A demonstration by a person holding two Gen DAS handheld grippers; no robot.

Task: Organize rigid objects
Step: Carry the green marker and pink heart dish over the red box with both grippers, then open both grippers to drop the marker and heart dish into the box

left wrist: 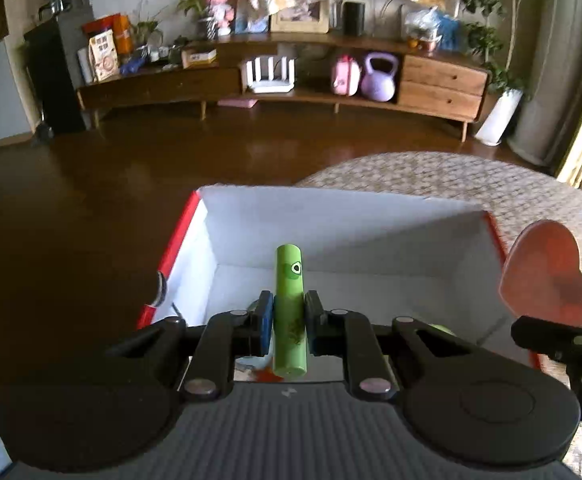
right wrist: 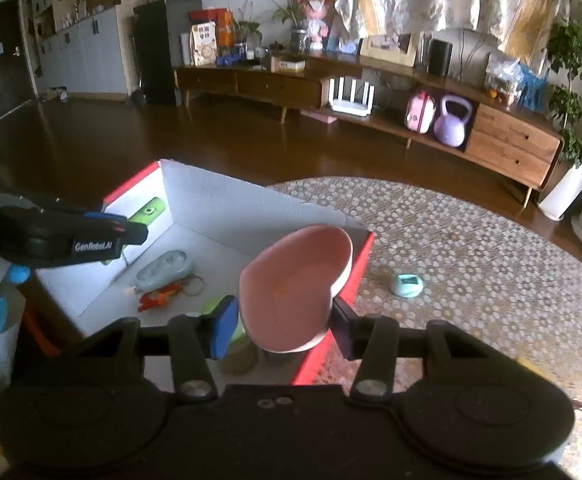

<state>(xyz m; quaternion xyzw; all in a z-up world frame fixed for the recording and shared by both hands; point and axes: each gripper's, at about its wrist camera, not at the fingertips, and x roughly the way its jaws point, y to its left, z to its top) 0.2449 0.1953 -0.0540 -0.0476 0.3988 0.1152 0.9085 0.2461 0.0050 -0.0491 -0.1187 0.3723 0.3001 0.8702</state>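
Over the red-and-white box [right wrist: 259, 216] both grippers hang, one item each. Left gripper [left wrist: 289, 320]: fingers [left wrist: 265, 318] clamped narrow on one green tube [left wrist: 289, 304], standing upright between the pads, sticking out at 12 and 6 o'clock. Right gripper [right wrist: 281, 322]: fingers [right wrist: 225, 326] about half open, gripping one pink heart-shaped dish [right wrist: 295, 286] by its sides, dish tilted, above the box's right wall. Inside the box I count one pale teal oval case [right wrist: 165, 270], one orange-red toy [right wrist: 159, 298], one wire ring [right wrist: 196, 285]. One small teal gadget [right wrist: 407, 284] sits on the rug [right wrist: 471, 248] at 3 o'clock of the box, well apart.
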